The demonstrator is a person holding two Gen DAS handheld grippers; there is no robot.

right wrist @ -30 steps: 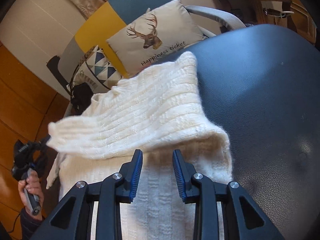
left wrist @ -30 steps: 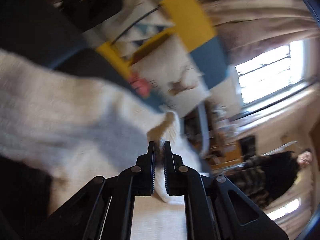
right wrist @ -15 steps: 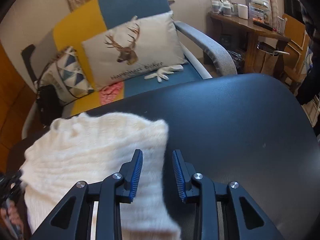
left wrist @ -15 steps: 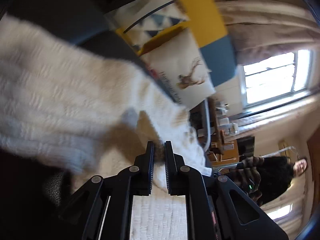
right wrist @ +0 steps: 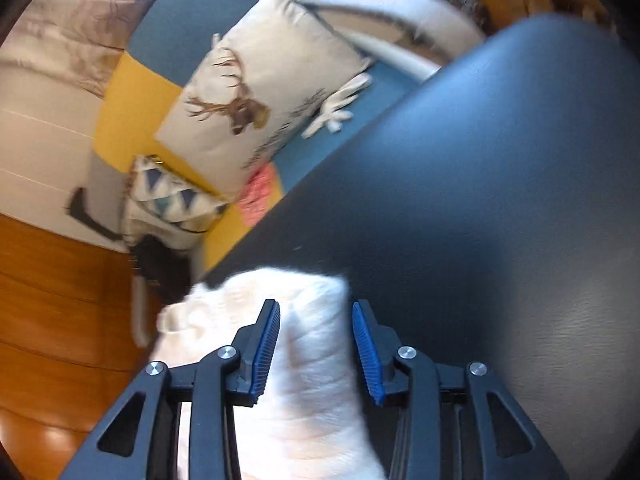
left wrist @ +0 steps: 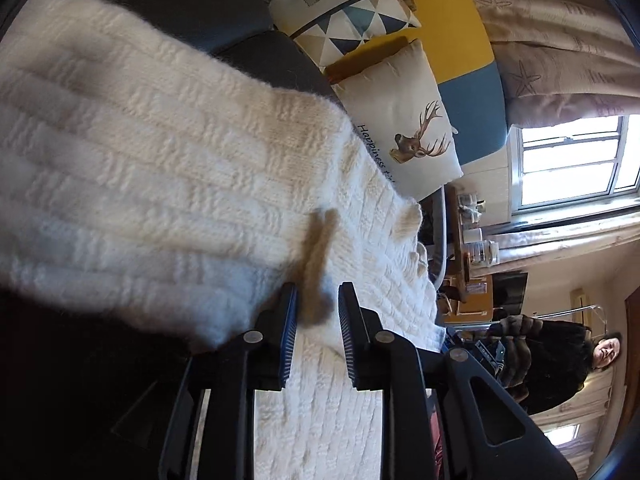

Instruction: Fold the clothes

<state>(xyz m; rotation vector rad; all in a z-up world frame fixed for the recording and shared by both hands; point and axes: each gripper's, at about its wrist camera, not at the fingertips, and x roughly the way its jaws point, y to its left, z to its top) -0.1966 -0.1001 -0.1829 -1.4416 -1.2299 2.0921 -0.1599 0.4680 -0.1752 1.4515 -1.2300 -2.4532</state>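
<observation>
A cream knit sweater [left wrist: 168,168] lies on the dark table [left wrist: 256,60], one part folded over the rest. My left gripper [left wrist: 318,304] hovers low over its near part. Its jaws are opening, the pads do not press the knit, and their shadow falls on the fabric just ahead. In the right wrist view a corner of the sweater [right wrist: 316,380] shows under and between the fingers of my right gripper [right wrist: 316,324]. Those jaws are opening too and grip nothing. This view is blurred by motion.
Beyond the table [right wrist: 480,200] stands a blue and yellow sofa [right wrist: 200,20] with a deer cushion [left wrist: 404,120], a triangle-pattern cushion [right wrist: 168,196] and a white glove [right wrist: 336,108]. A person in dark clothes [left wrist: 556,364] stands at the right. Wooden floor [right wrist: 60,300] lies to the left.
My left gripper was shut on the sweater's edge and held it up. Now its jaws have parted and the knit lies flat. My right gripper swung sideways and rolled, and its jaws widened.
</observation>
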